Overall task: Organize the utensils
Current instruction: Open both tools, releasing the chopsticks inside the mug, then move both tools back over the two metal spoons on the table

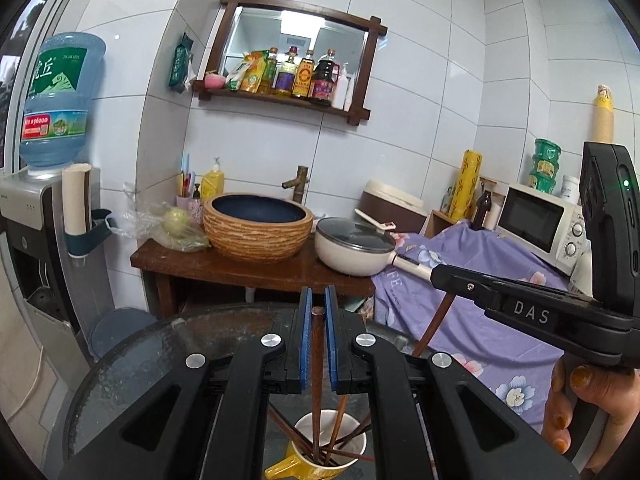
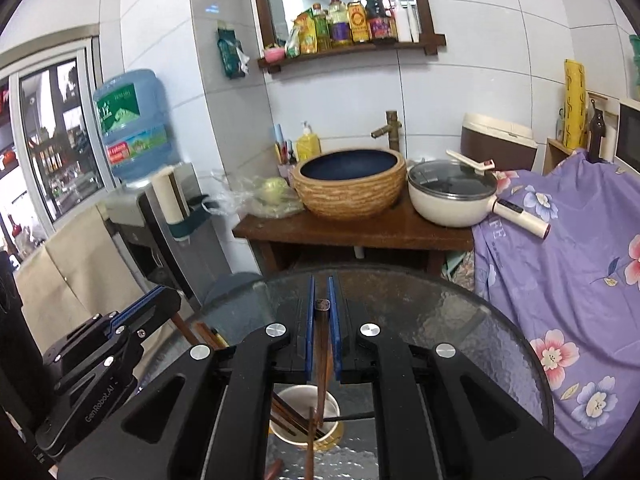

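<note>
Each gripper holds one dark wooden chopstick, and both hang above the yellow mug (image 1: 328, 446) that stands on the round glass table (image 1: 132, 364). The left gripper (image 1: 318, 304) is closed narrow on its chopstick (image 1: 317, 360), whose lower end reaches down into the mug among the other chopsticks already leaning there. The right gripper (image 2: 322, 304) is likewise pinched onto its chopstick (image 2: 321, 344), which hangs just over the mug's near rim; whether its tip is inside I cannot tell. These sticks look light, stiff and smooth, so I judge they will pivot or slip between the blue pads (image 1: 330, 340) if held at one point only; taking hold near the upper end, as here, lets the stick hang plumb for dropping in. Beyond the mug, past the table's far edge, a wooden stand bears a basin (image 1: 258, 224) and a lidded pan (image 1: 352, 248).
</note>
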Tool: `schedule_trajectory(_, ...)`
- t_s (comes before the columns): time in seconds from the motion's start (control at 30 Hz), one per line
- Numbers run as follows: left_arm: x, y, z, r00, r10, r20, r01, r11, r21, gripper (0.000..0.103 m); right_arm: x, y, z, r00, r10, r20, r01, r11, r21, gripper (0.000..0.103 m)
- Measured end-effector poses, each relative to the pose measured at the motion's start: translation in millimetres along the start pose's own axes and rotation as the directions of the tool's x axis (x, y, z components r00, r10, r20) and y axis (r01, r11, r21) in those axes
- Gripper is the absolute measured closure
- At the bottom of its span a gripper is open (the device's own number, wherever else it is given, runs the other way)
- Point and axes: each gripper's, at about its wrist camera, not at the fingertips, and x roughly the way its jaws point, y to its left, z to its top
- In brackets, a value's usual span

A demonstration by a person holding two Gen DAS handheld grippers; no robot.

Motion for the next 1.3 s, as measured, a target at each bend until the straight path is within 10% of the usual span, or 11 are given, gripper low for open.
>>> schedule_trajectory(0.37,15,10,-28,0.997,-0.005,-0.074,0.005,1.0,0.002,0.097,20,-3,-23,0.998,-0.009,-0.055,0.007,1.0,-0.022,0.095)
schedule_trajectory(0.47,15,15,-32,0.997,0.001,-0.074,-0.002,1.0,-0.008,0.095,20,-5,-26,0.998,-0.019,-0.054,0.018,1.0,-0.019,0.081)
schedule_trajectory(0.57,6,18,-35,0.998,-0.004,-0.059,0.003,1.0,-0.011,0.08,9,-12,-29,1.0,-0.013,-0.013,0.013,1.0,0.011,0.048)
schedule_trajectory(0.63,-8,18,-39,1.0,0.006,-0.023,-0.006,1.0,0.003,0.054,-2,-14,-32,1.0,-0.012,0.015,0.012,1.0,0.009,0.048)
schedule_trajectory(0.83,-53,27,-62,0.997,0.049,0.055,-0.05,0.998,0.025,0.024,-48,-10,-61,0.993,-0.024,0.112,0.028,0.999,-0.028,0.046)
schedule_trajectory(1.1,-90,39,-107,0.997,0.071,0.009,-0.072,0.996,0.06,0.015,-120,45,-153,0.975,-0.037,0.219,0.089,0.969,-0.229,0.036)
schedule_trajectory(1.3,-102,54,-152,0.989,0.13,-0.074,-0.124,0.989,0.086,0.014,-109,71,-234,0.997,-0.002,0.076,0.023,0.962,-0.272,0.035)
